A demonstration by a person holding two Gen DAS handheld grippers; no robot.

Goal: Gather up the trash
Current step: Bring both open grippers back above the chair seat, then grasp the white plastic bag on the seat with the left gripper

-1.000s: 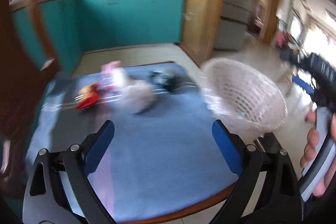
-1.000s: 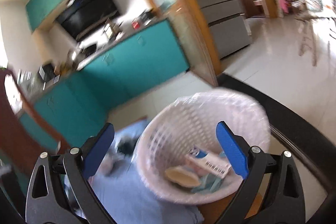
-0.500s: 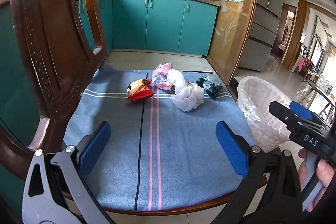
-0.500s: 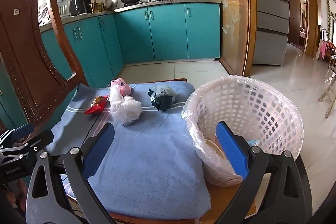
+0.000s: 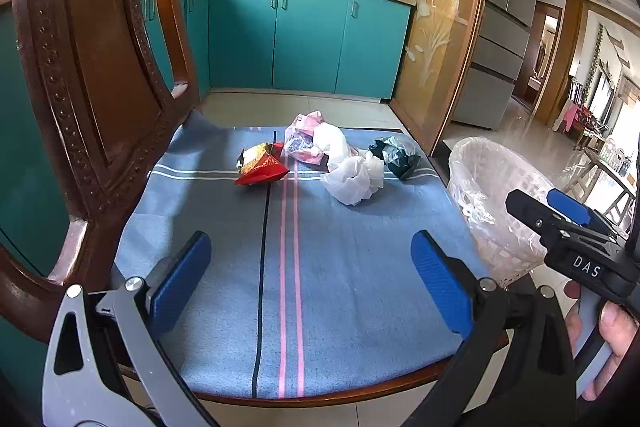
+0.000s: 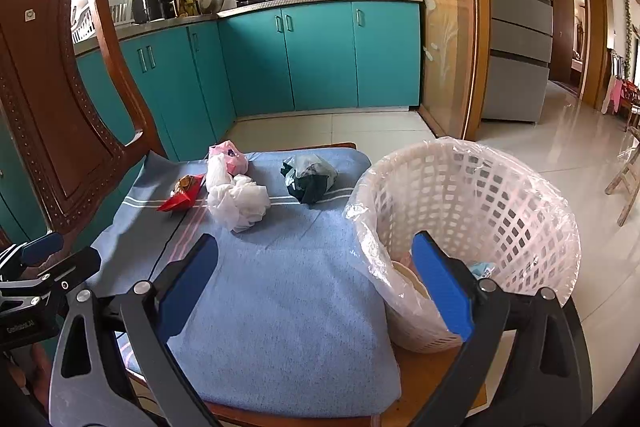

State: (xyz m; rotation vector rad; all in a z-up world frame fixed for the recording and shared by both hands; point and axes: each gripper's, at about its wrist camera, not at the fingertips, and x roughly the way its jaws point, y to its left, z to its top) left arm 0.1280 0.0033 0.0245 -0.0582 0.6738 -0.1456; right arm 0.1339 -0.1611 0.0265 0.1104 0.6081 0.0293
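Since 1 s ago both cams have steadied and pulled back; the blur is gone. Largest first: the blue cloth (image 5: 340, 267) covers the chair seat, w/ the lined white basket (image 6: 480, 211) at its right edge. Trash sits mid-cloth, far side: white plastic wad (image 5: 352, 175), dark green bag (image 5: 394, 155), pink bag (image 5: 304, 135), red wrapper (image 5: 262, 167). All look light, soft and crinkly; pinch a bunched fold. Left gripper (image 5: 308, 279) and right gripper (image 6: 316, 283) are both spread wide, empty.

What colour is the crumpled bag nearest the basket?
Dark green bag, clearest in the right wrist view, beside the basket.
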